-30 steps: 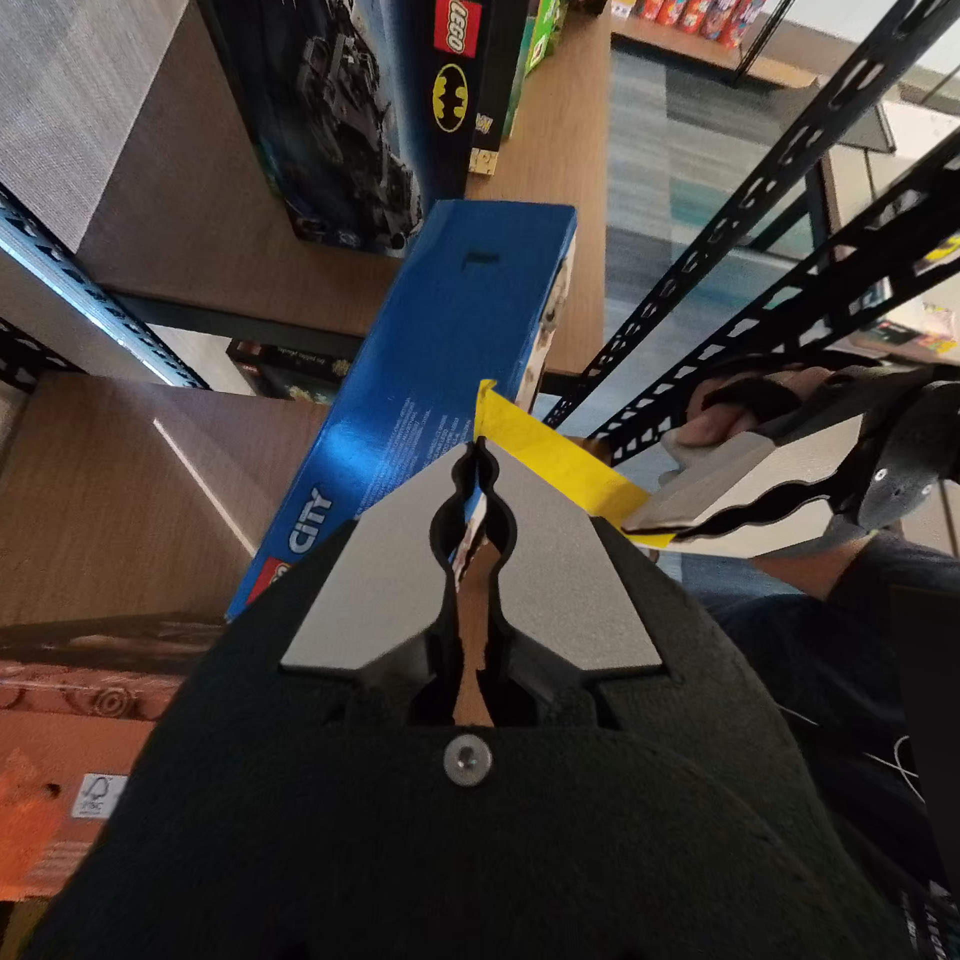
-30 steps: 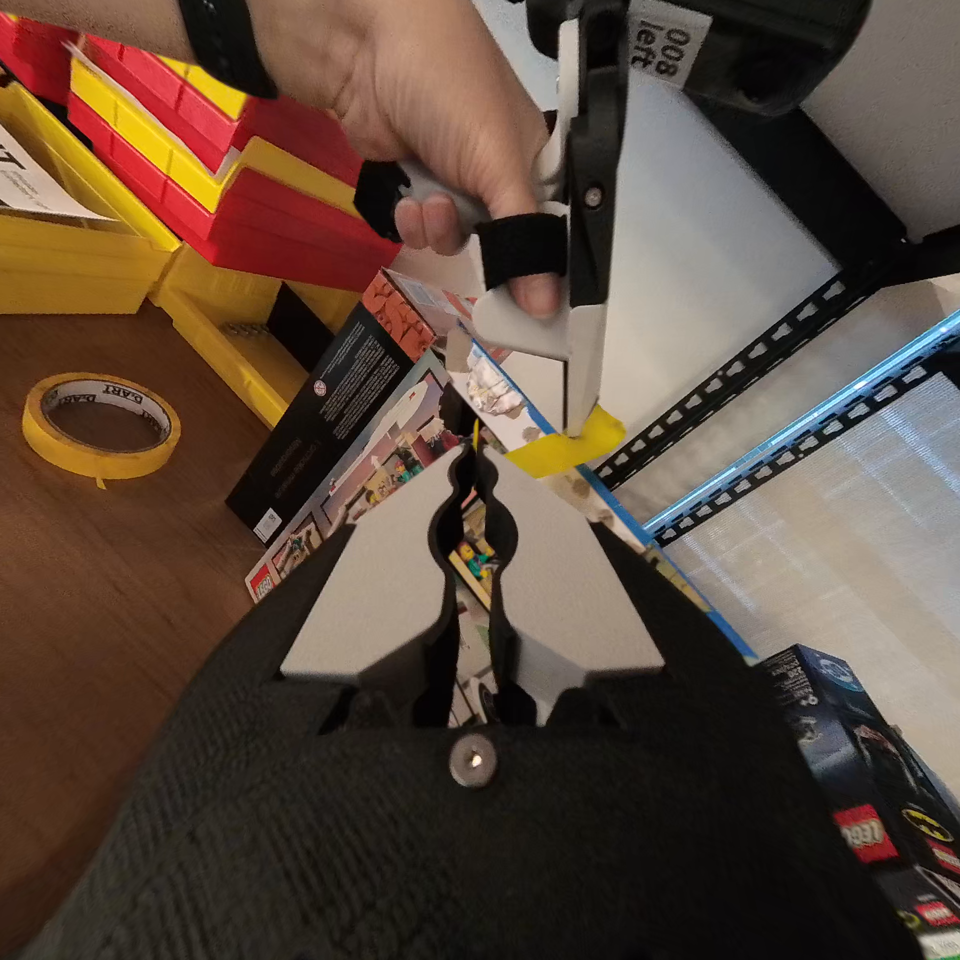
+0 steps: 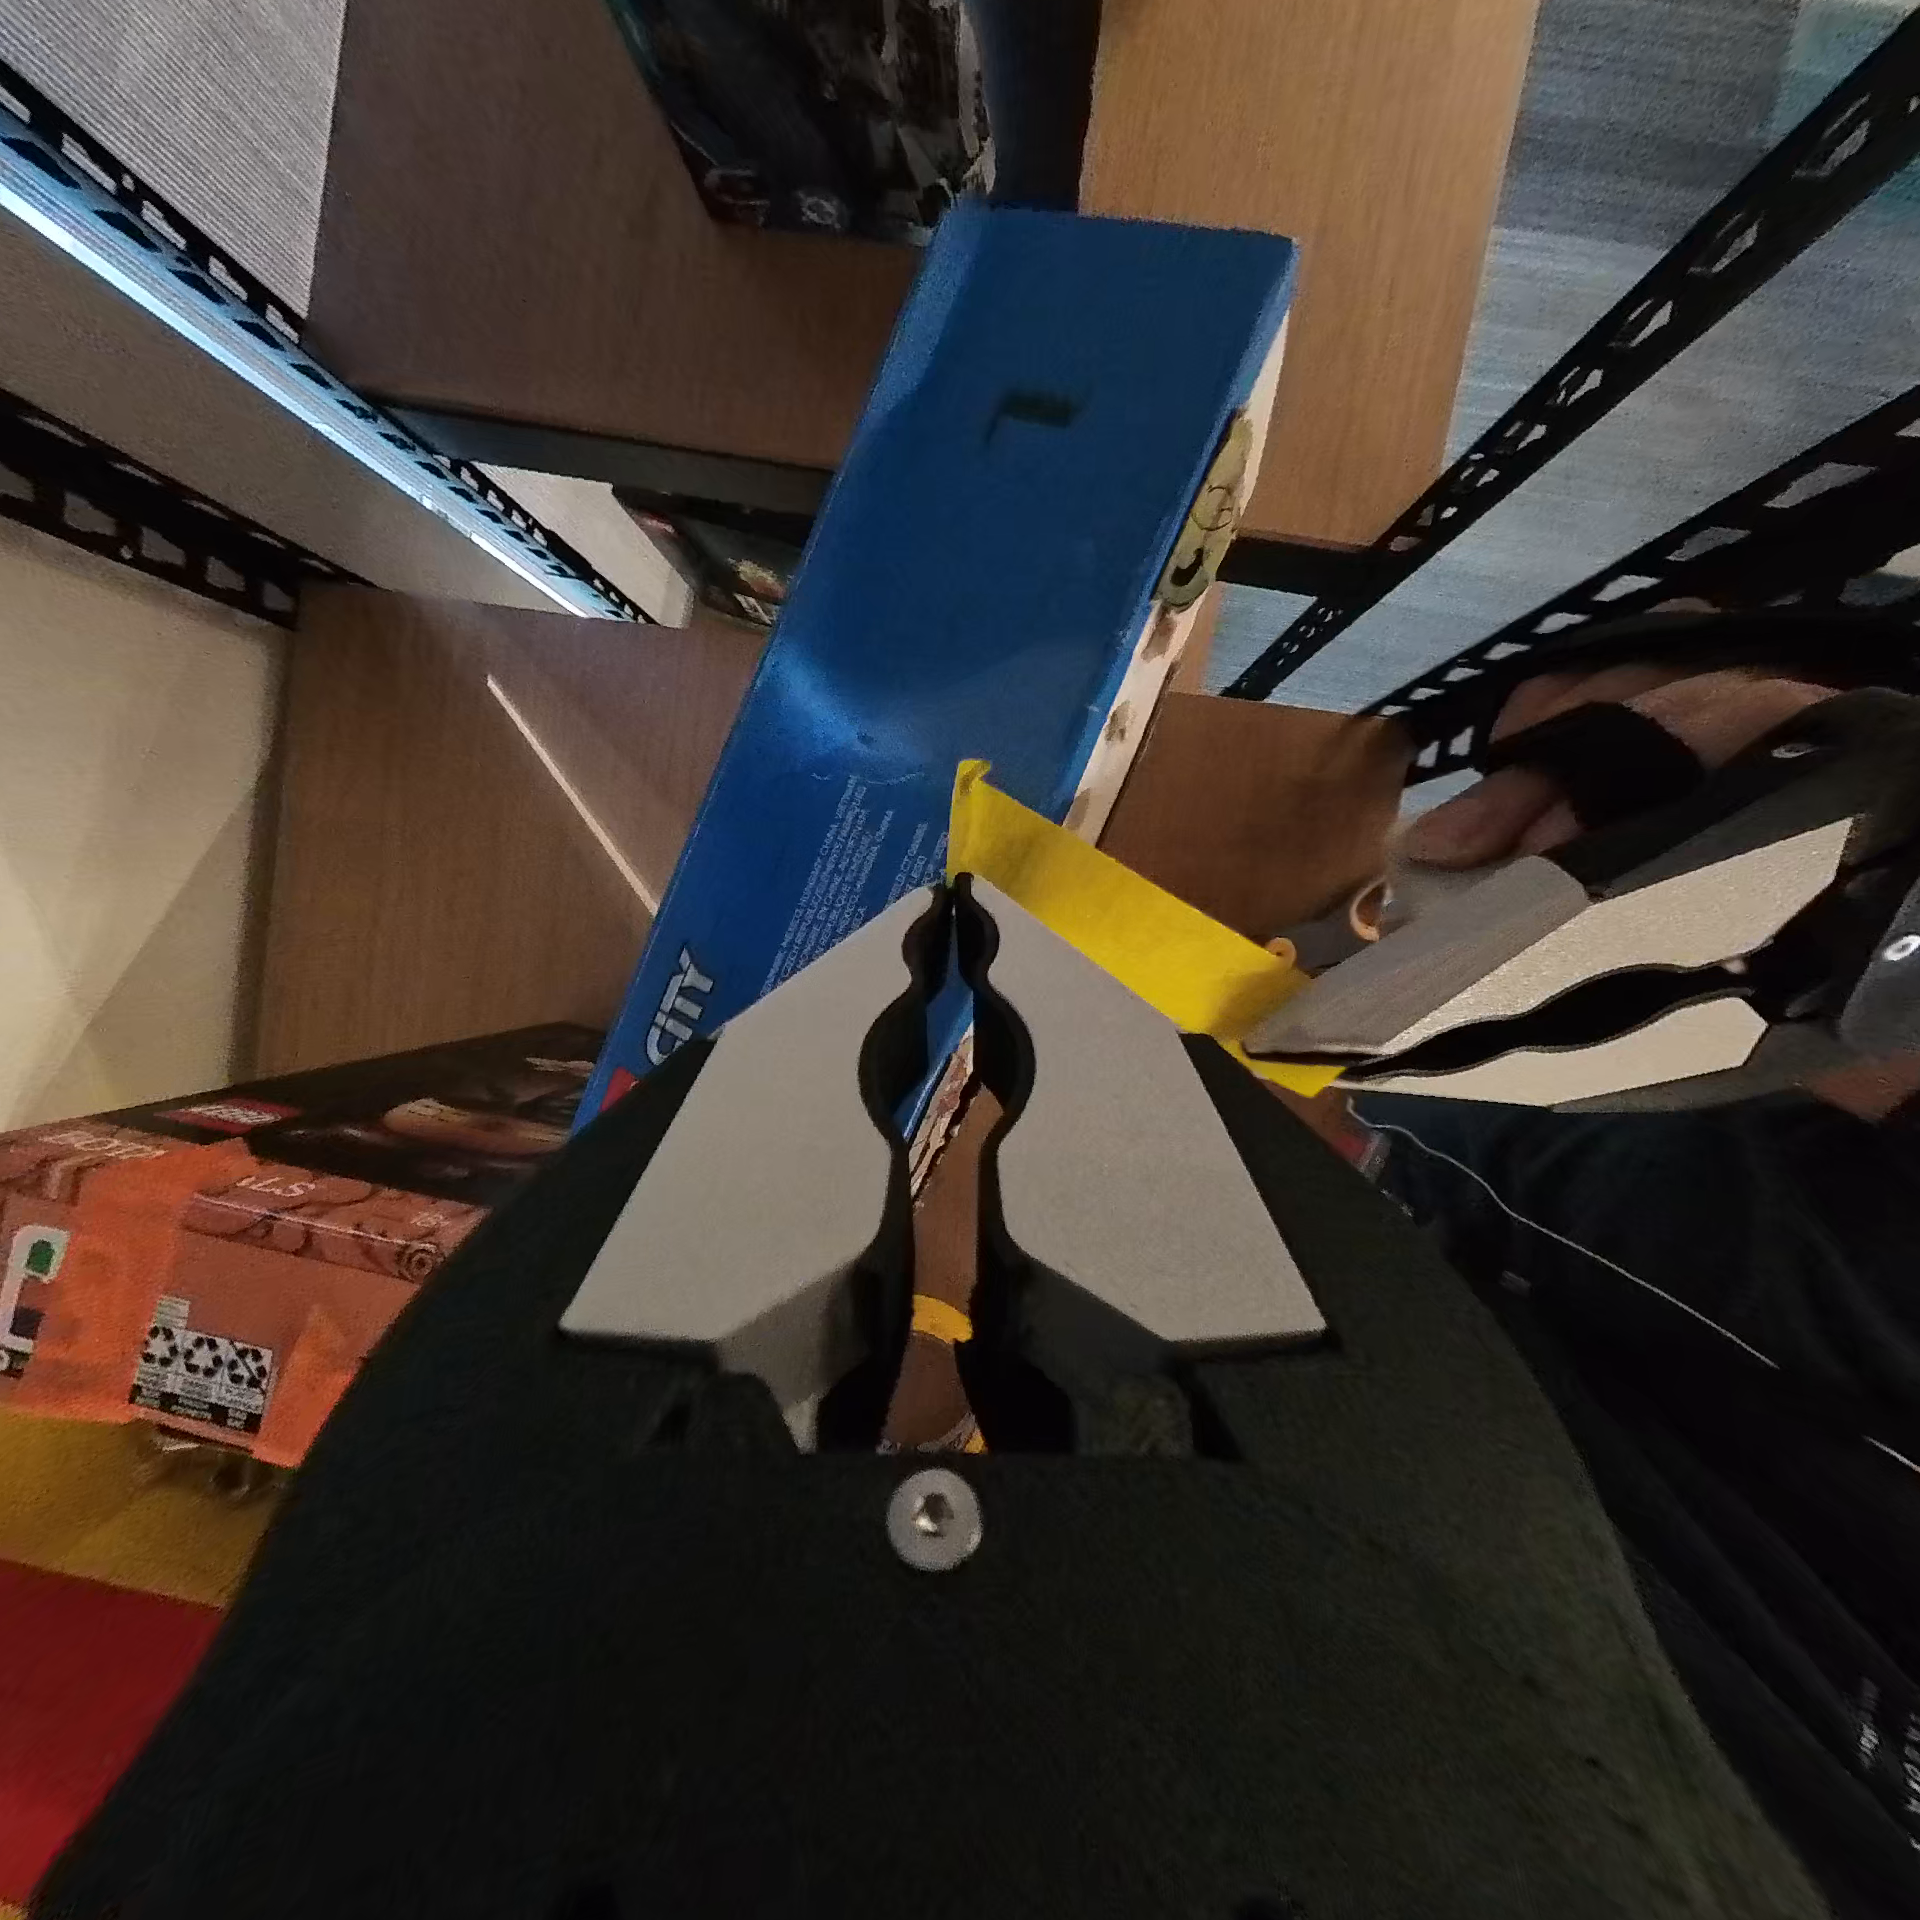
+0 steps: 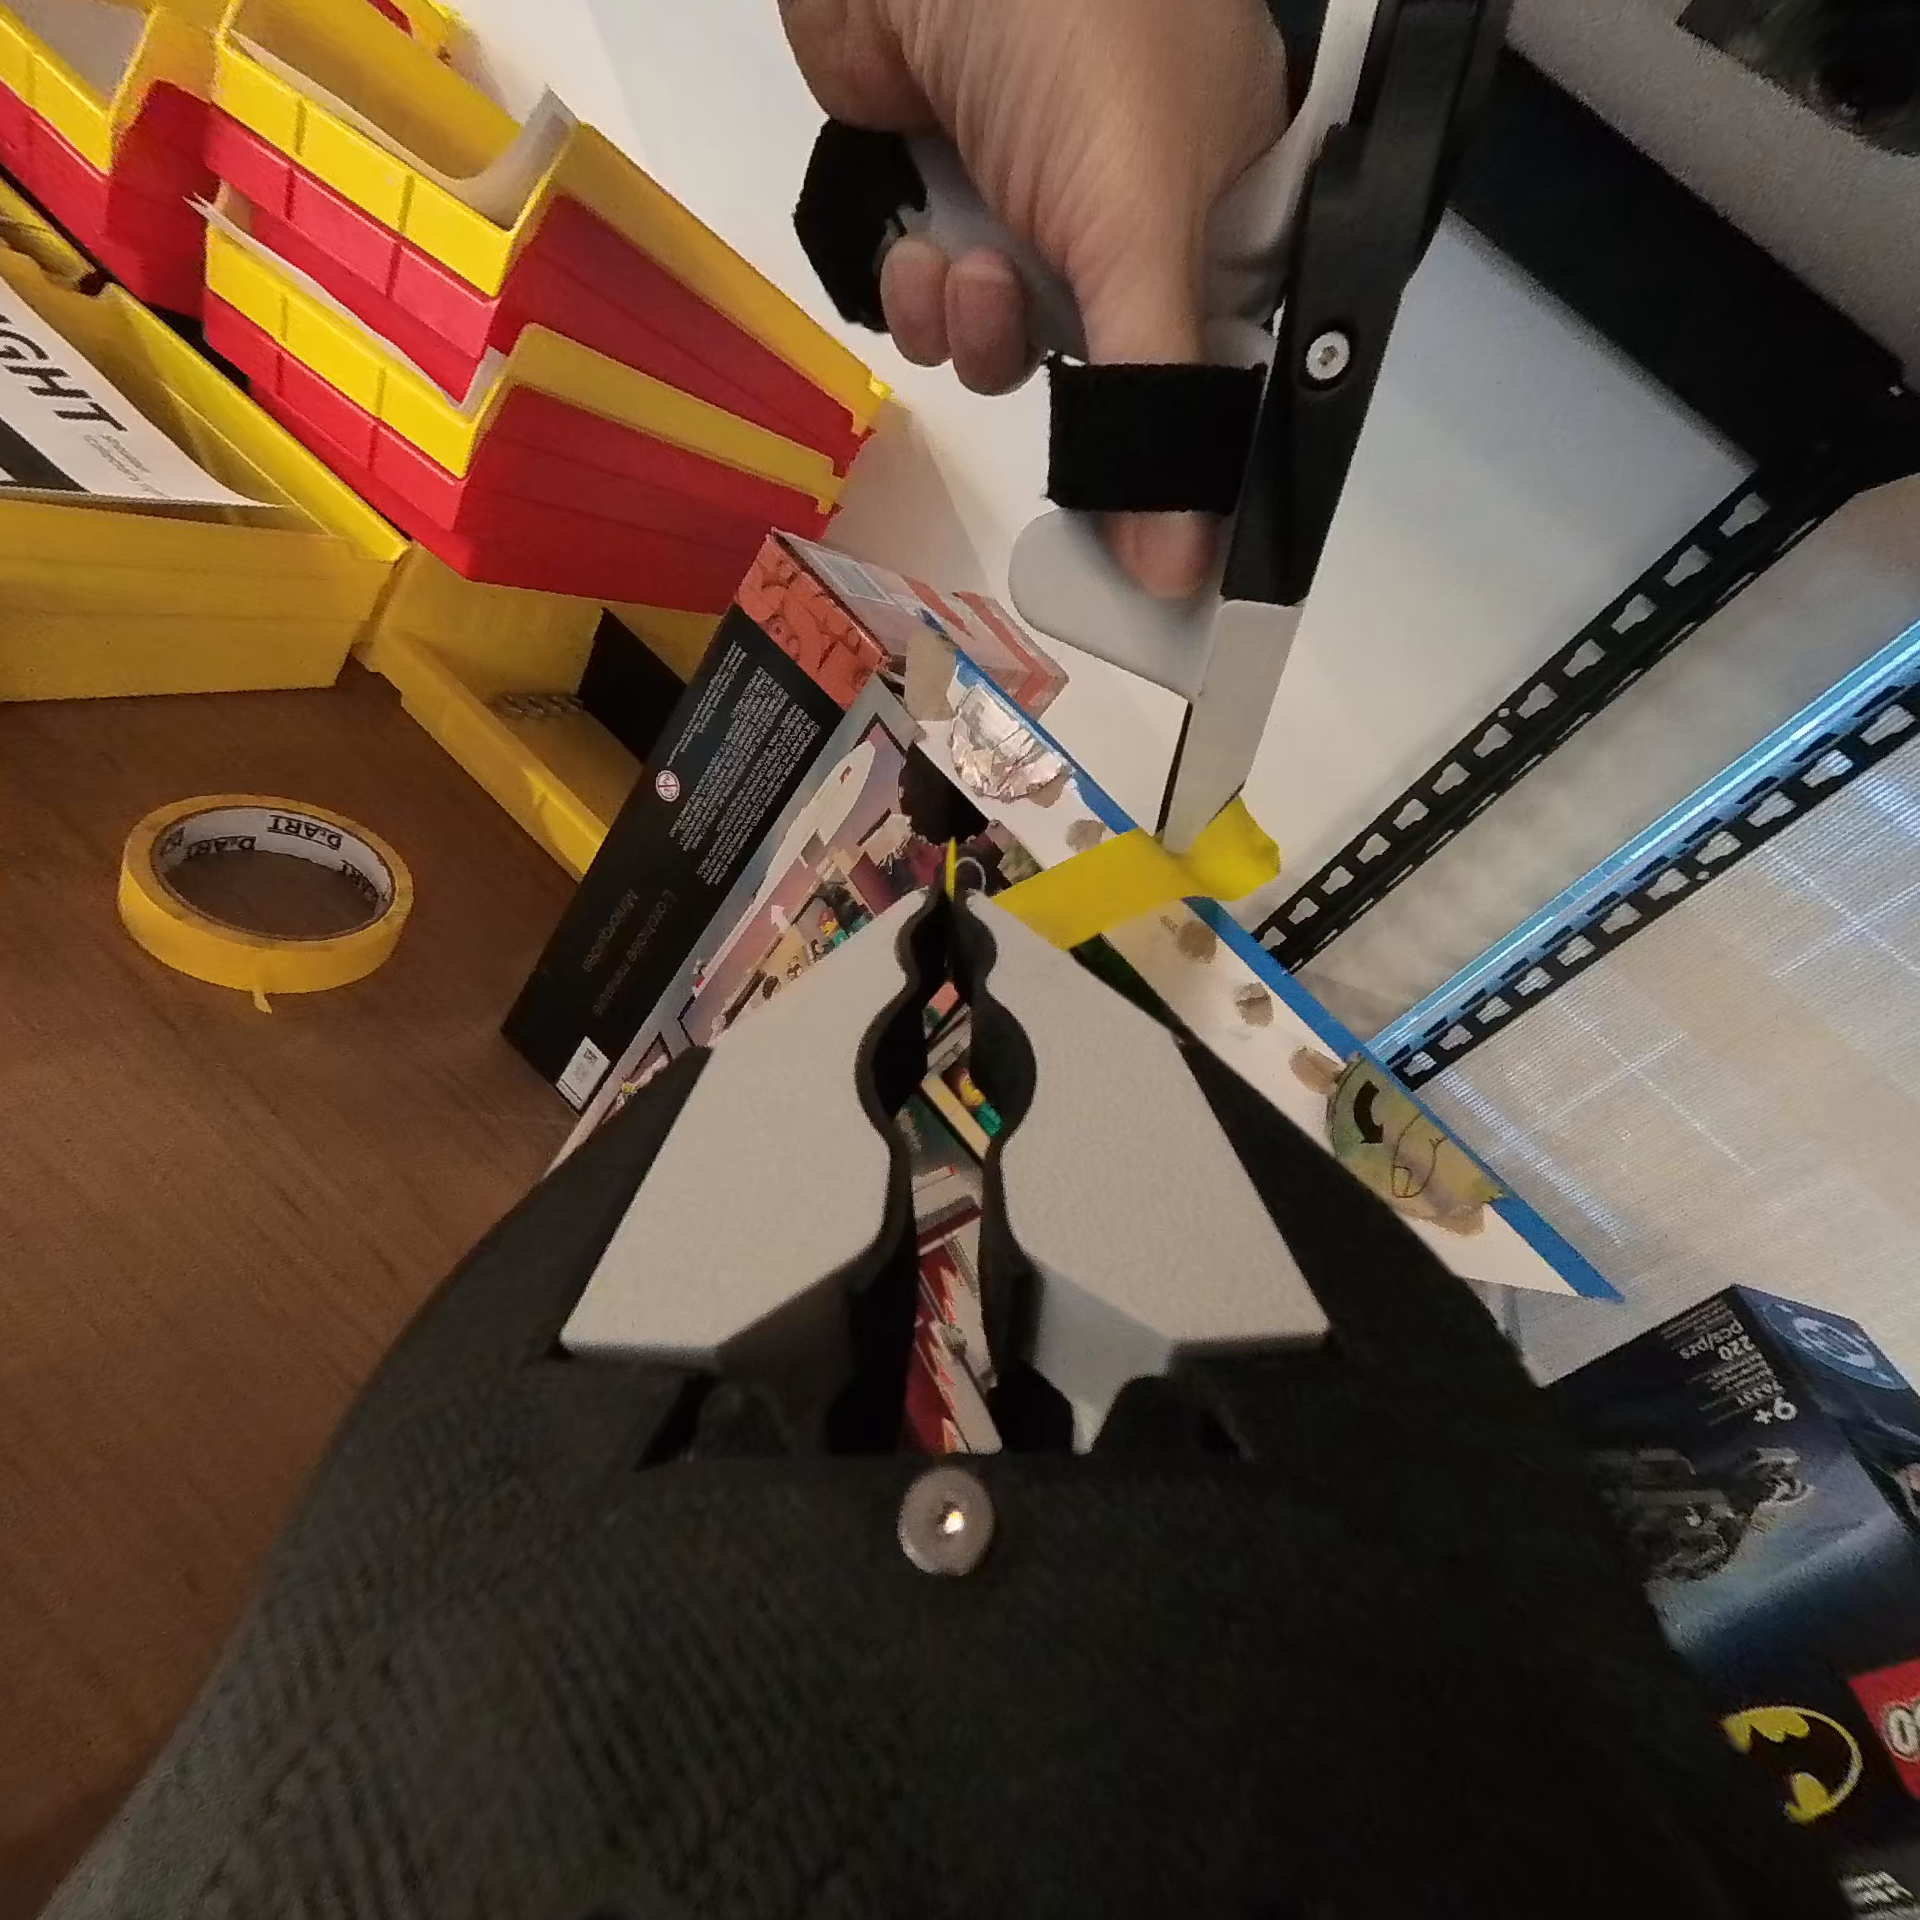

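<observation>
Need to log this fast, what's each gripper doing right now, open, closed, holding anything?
Left gripper: closed on one end of the yellow tape strip.
Right gripper: closed on the strip's other end.

Left gripper (image 3: pixel 954 883) fingertips pinched together on one end of a yellow tape strip (image 3: pixel 1122 925), right at the edge of the tilted blue box (image 3: pixel 997 582). Strip runs off to the right, where the right gripper (image 3: pixel 1273 1044) clamps its other end; a hand (image 3: pixel 1496 821) with a black strap is on that gripper's handle. Orange box (image 3: pixel 208 1247) lies lower left on the wooden shelf (image 3: pixel 416 831). Dark box (image 3: pixel 821 114) on the shelf beyond (top of frame). Black perforated rack uprights (image 3: pixel 1621 353) at right.
</observation>
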Available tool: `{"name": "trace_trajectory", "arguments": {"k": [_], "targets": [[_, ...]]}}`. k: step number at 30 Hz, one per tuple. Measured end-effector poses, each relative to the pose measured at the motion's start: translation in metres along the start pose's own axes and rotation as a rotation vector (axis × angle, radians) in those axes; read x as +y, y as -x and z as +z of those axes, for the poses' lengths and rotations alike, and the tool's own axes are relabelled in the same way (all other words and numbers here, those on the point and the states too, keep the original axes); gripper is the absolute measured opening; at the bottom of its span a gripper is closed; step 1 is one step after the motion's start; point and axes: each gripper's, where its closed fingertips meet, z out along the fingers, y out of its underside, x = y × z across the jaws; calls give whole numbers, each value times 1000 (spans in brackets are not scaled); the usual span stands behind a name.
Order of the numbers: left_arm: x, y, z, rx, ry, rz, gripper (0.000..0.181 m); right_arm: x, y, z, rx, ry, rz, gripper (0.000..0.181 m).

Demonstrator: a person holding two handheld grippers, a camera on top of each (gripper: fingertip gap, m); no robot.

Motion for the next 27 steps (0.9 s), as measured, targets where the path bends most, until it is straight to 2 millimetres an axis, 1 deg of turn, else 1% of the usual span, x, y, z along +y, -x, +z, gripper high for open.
{"name": "trace_trajectory", "arguments": {"k": [4, 9, 11, 19, 20, 21, 22, 24, 27], "targets": [[-2, 1, -1, 12, -14, -20, 0, 2, 0, 2, -15, -10, 24, 0], [-3, -1, -2, 151, -43, -132, 1, 3, 1, 2, -28, -17, 38, 0], [-2, -3, -2, 212, -42, -166, 6, 2, 3, 2, -33, -19, 35, 0], [-5, -2, -5, 317, -48, -200, 8, 4, 2, 3, -25, -7, 33, 0], [-5, -1, -5, 320, -49, -207, 9, 4, 1, 2, -26, -7, 35, 0], [-4, 6, -2, 290, -43, -214, 23, 5, 3, 2, -40, -9, 41, 0], [-1, 16, 0, 244, -29, -209, 33, 4, 5, 2, -50, -12, 52, 0], [-1, 24, 2, 224, -42, -191, 33, 5, 4, 2, -40, -8, 50, 0], [-13, 33, -4, 214, -126, -195, 33, 7, 3, 3, -39, -1, 41, 0]]}}
